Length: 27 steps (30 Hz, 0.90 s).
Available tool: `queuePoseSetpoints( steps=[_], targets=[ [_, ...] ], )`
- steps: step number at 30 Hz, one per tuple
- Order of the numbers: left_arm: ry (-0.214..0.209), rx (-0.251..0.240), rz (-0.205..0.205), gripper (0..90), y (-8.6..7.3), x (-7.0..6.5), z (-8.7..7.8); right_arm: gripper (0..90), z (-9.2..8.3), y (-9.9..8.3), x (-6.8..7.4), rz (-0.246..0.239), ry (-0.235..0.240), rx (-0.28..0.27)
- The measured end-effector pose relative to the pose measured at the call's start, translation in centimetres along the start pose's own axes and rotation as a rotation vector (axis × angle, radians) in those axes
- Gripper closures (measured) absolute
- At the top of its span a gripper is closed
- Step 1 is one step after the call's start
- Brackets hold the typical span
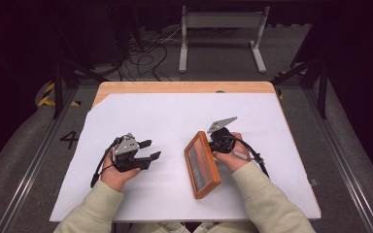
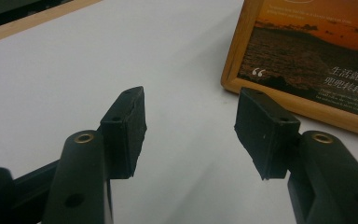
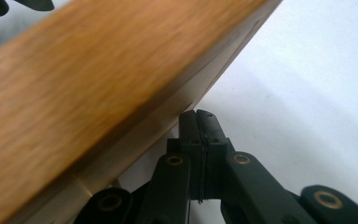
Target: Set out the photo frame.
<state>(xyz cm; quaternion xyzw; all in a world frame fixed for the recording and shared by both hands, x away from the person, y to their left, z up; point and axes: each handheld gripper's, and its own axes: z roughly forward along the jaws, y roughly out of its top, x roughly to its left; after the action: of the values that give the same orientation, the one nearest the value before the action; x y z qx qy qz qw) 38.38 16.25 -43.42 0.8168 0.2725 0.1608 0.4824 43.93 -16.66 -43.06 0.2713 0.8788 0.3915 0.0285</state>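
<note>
Wooden picture frame (image 1: 201,165) lying right of centre near the table's (image 1: 126,107) front edge; right gripper (image 1: 217,140) closed and empty against its side; left gripper (image 1: 151,150) open, empty; frame looks rigid, light, probably breakable, best gripped by its wooden rim.

The picture frame (image 3: 88,93) is blurred and cut off by the right gripper view's edges; in the left gripper view its printed writing (image 2: 349,81) is too small to read.
</note>
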Motion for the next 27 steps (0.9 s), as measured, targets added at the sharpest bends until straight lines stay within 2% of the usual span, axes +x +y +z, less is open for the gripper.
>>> queuePoseSetpoints(
  steps=[2,5,9,15,17,20,22,27],
  targets=[
    [0.004,-0.001,-0.003,43.4,0.0,0.0,-0.1,90.0,-0.1,-0.1,0.0,0.002,-0.003,0.0],
    [0.009,0.003,-0.004,42.9,-0.1,0.1,-0.2,85.9,-0.9,-0.4,-0.1,0.033,-0.046,0.005],
    [0.023,0.01,-0.009,41.8,-0.1,0.1,-0.3,80.4,-2.3,-0.6,-0.1,0.047,-0.096,-0.014],
    [0.033,-0.002,-0.017,40.2,-0.1,0.0,-0.4,73.6,-5.0,-0.7,0.1,0.03,-0.156,-0.06],
    [0.034,-0.01,-0.02,40.2,-0.2,0.1,-0.7,69.1,-5.8,-0.7,0.2,0.026,-0.16,-0.069],
    [0.037,-0.025,-0.019,40.5,-0.3,0.3,-1.0,60.0,-7.0,-0.6,0.5,0.057,-0.163,-0.079],
    [0.035,-0.034,-0.027,40.9,-0.3,0.4,-1.2,54.2,-7.6,-0.5,0.7,0.062,-0.176,-0.084],
    [0.024,-0.028,-0.061,40.8,-0.4,0.6,-1.3,46.7,-9.0,0.2,1.7,0.06,-0.179,-0.099]
  ],
)
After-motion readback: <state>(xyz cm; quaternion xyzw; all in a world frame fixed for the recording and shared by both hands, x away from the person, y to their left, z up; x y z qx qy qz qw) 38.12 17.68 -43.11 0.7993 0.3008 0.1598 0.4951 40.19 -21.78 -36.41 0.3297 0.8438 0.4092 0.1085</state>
